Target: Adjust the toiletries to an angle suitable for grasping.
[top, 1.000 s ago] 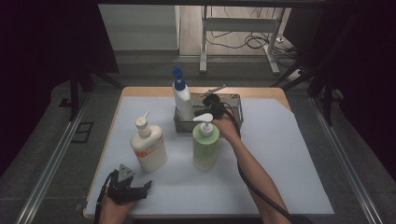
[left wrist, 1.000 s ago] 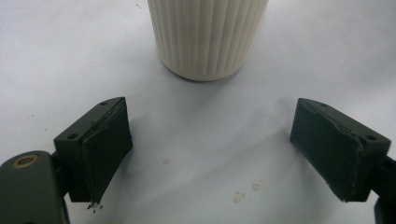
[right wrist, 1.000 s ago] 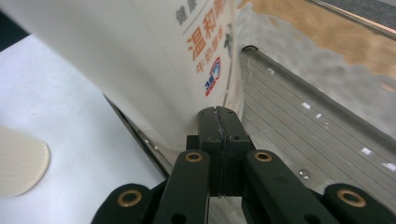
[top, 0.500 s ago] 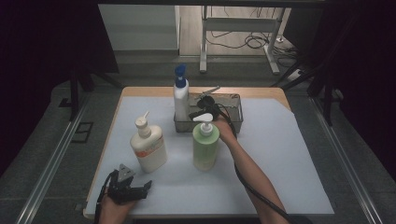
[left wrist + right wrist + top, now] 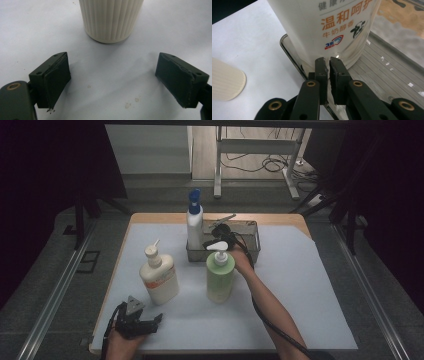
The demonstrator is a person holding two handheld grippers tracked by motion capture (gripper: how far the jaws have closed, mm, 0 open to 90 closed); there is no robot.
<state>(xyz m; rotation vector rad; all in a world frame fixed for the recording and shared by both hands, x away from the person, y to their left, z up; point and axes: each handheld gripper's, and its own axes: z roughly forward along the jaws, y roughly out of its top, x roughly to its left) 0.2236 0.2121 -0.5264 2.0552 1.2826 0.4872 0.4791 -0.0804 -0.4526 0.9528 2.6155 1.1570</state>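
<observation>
The right gripper is reaching into the left end of the metal tray at the far side of the surface. Its fingers are standing almost together, a thin slit between them and nothing caught in it; they have just been parting slightly. Their tips are sitting right at the tray's rim, just before the base of the white bottle with the blue cap, which is standing upright in the tray's left end. In the right gripper view that bottle's label of orange characters is looming close above the fingers, and whether the tips are touching the bottle cannot be told.

A green pump bottle is standing upright on the surface just in front of the tray, right beside the person's right hand, crowding the near approach to the tray. A cream pump bottle is standing farther left, apart from the tray; its ribbed side is showing at the left edge of the right gripper view.

The left gripper is resting at the near left corner of the surface, its fingers spread wide with nothing between them, pointing at the base of the cream pump bottle, near but not touching it.
</observation>
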